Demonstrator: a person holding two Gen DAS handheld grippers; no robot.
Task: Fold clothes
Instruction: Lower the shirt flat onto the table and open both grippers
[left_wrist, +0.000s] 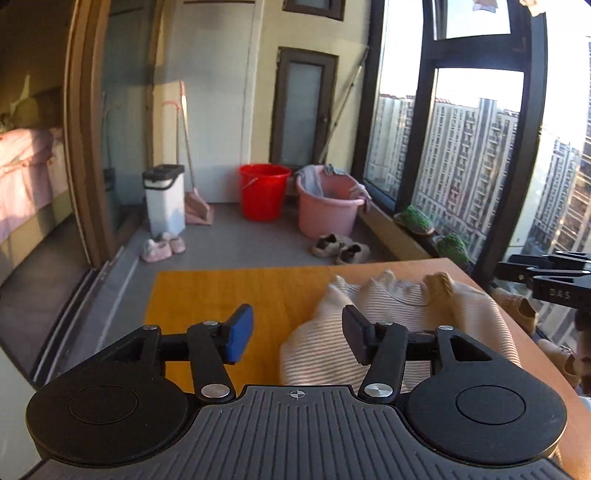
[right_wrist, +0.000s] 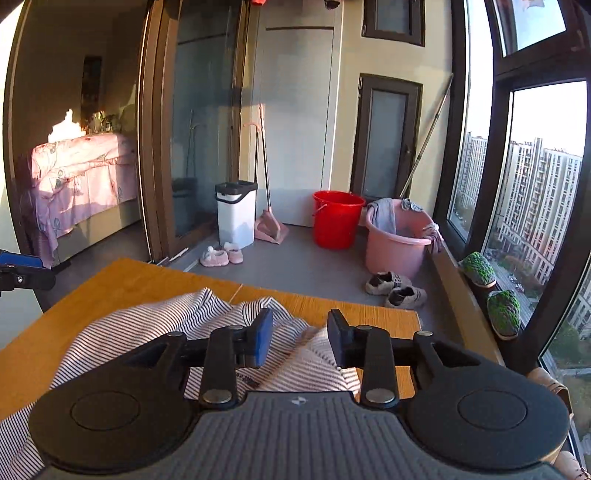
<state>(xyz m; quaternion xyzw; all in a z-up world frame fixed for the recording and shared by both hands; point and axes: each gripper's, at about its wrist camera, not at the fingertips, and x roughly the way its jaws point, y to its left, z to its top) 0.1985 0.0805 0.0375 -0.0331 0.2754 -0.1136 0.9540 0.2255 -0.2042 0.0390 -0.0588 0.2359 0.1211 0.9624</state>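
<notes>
While both grippers hang just above the near end of the wooden table (right_wrist: 122, 280), neither holds anything. The left gripper (left_wrist: 297, 334) has its fingers spread, with bare tabletop and the left edge of the striped garment (left_wrist: 388, 314) showing between them. The right gripper (right_wrist: 299, 341) has its fingers apart too, more narrowly, over a rumpled fold of the same garment, and the pads do not appear to press on the cloth.

The garment lies crumpled on the table, bunched toward the window side, with its collar region heaped at the far edge. The step in hand looks like laying it out before the first fold. To do that well, each gripper should pinch a single layer at an outer edge, one on each side, then draw the cloth flat and square to the table so no wrinkles get folded in. Grabbing the heaped middle would likely catch several layers at once.

Farther off on the balcony floor stand three containers. A white bin (right_wrist: 236, 214) with a dark lid frame is near the sliding door; its contents cannot be seen. A red bucket (right_wrist: 338, 219) is beside it, its inside hidden from this angle. The pink tub (right_wrist: 397, 243) nearest the window has cloths draped over its rim.
</notes>
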